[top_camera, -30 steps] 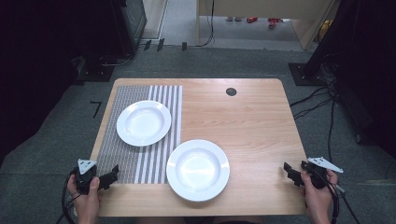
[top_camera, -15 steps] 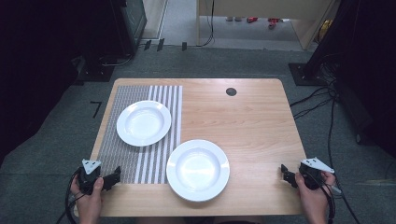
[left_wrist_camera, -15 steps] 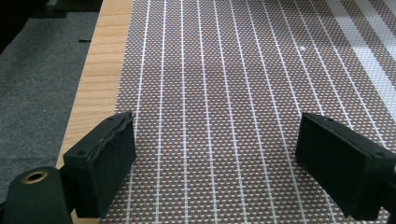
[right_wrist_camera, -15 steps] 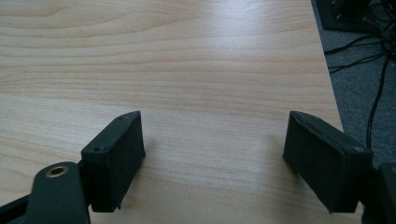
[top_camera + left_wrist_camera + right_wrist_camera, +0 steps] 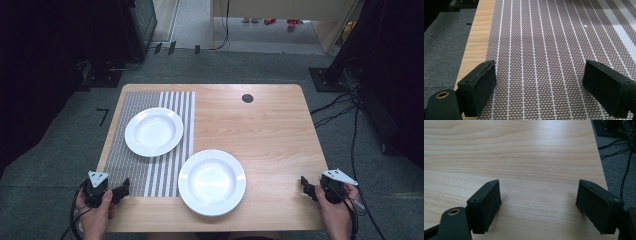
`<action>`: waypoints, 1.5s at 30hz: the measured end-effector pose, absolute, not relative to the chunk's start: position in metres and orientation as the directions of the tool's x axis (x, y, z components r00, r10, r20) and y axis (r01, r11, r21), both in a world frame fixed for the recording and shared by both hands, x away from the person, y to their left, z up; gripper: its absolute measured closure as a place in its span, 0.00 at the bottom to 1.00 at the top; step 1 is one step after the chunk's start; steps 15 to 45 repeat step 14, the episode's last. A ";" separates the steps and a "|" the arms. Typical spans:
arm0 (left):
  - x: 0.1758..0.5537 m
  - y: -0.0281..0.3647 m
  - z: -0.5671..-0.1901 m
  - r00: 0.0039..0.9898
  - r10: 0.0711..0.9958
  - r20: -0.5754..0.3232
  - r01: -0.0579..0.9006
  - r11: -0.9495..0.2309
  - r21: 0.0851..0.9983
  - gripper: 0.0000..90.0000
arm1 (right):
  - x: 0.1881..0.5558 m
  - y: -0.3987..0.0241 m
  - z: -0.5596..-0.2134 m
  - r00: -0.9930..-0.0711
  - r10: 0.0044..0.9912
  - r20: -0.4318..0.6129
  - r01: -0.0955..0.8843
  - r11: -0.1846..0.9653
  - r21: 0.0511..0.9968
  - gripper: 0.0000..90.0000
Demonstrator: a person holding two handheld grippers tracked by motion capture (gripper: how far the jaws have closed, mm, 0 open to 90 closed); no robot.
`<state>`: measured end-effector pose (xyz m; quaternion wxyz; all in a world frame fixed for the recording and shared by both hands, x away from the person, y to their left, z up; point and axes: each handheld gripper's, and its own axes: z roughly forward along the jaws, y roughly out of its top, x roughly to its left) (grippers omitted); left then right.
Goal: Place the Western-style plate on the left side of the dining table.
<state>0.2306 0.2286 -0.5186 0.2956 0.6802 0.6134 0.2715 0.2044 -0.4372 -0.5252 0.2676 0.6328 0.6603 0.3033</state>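
Two white plates sit on your wooden table point(image 5: 270, 130): one plate point(image 5: 153, 131) on the striped placemat point(image 5: 120, 150), another plate point(image 5: 212, 181) beside it. Your left gripper point(image 5: 124, 188) and right gripper point(image 5: 304, 185) flank the placemat, jaws wide, empty.

This looked like a lab or recording room set up for data collection, not a home; a lone wooden table point(image 5: 260, 130) with a round cable port point(image 5: 247, 98) near its top edge stood on grey carpet point(image 5: 60, 150) at the centre of the frame; black cables point(image 5: 345, 107) trailed across the floor at the right; dark equipment stands and black drapes filled the upper left and upper right corners; a pale wooden cabinet point(image 5: 280, 10) sat at the top centre; the staged setting of two white plates point(image 5: 154, 131) and a striped placemat point(image 5: 145, 165) suggested a test scene rather than a meal.
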 end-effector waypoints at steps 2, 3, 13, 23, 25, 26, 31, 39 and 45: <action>0.231 0.229 -0.519 0.105 0.994 0.007 0.674 -0.076 0.735 0.13 | 0.204 -0.437 -0.525 -0.056 0.998 0.031 0.673 0.015 0.739 0.22; 0.231 0.229 -0.519 0.106 0.994 0.006 0.674 -0.077 0.735 0.13 | 0.204 -0.437 -0.525 -0.055 0.998 0.031 0.673 0.014 0.740 0.22; 0.231 0.230 -0.519 0.114 0.993 0.004 0.675 -0.080 0.733 0.13 | 0.204 -0.437 -0.525 -0.057 0.998 0.030 0.673 0.016 0.739 0.22; 0.231 0.230 -0.519 0.117 0.993 0.004 0.675 -0.082 0.734 0.13 | 0.204 -0.437 -0.525 -0.057 0.998 0.029 0.673 0.017 0.739 0.22; 0.231 0.230 -0.519 0.117 0.993 0.004 0.675 -0.082 0.734 0.13 | 0.204 -0.437 -0.525 -0.057 0.998 0.029 0.673 0.017 0.739 0.22; 0.231 0.230 -0.519 0.117 0.993 0.004 0.675 -0.082 0.734 0.13 | 0.204 -0.437 -0.525 -0.057 0.998 0.029 0.673 0.017 0.739 0.22; 0.231 0.230 -0.519 0.117 0.993 0.004 0.675 -0.082 0.734 0.13 | 0.204 -0.437 -0.525 -0.057 0.998 0.029 0.673 0.017 0.739 0.22; 0.231 0.230 -0.519 0.117 0.993 0.004 0.675 -0.082 0.734 0.13 | 0.204 -0.437 -0.525 -0.057 0.998 0.029 0.673 0.017 0.739 0.22; 0.231 0.230 -0.519 0.117 0.993 0.004 0.675 -0.082 0.734 0.13 | 0.204 -0.437 -0.525 -0.057 0.998 0.029 0.673 0.017 0.739 0.22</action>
